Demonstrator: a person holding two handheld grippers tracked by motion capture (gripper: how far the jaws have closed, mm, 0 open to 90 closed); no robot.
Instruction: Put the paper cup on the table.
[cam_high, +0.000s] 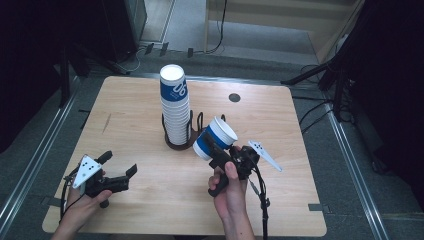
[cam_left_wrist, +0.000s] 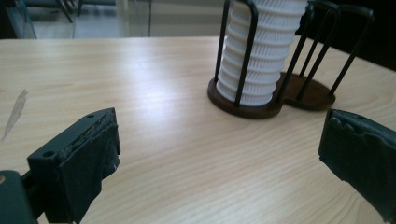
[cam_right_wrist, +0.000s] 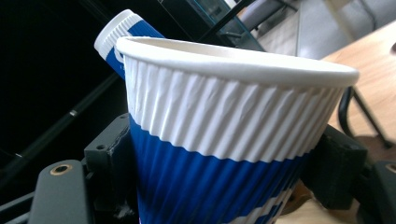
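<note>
A tall stack of blue-and-white ribbed paper cups (cam_high: 175, 105) stands in a black wire holder (cam_high: 192, 131) with a brown base, mid-table. My right gripper (cam_high: 214, 149) is shut on a single cup (cam_high: 216, 136), held tilted just right of the holder, above the table. In the right gripper view that cup (cam_right_wrist: 224, 140) sits between both jaws, with the stack's top (cam_right_wrist: 119, 30) behind it. My left gripper (cam_high: 120, 163) rests low at the front left, open and holding nothing. In the left gripper view its pads (cam_left_wrist: 88, 163) stand wide apart, facing the stack (cam_left_wrist: 261, 51) and the holder's base (cam_left_wrist: 271, 102).
The holder has a second, vacant wire slot (cam_left_wrist: 322, 60) beside the stack. A round grommet hole (cam_high: 234, 97) lies at the table's back right and a dark streak (cam_high: 106, 122) at its left. Stand legs and cables cross the floor around the wooden table (cam_high: 300, 200).
</note>
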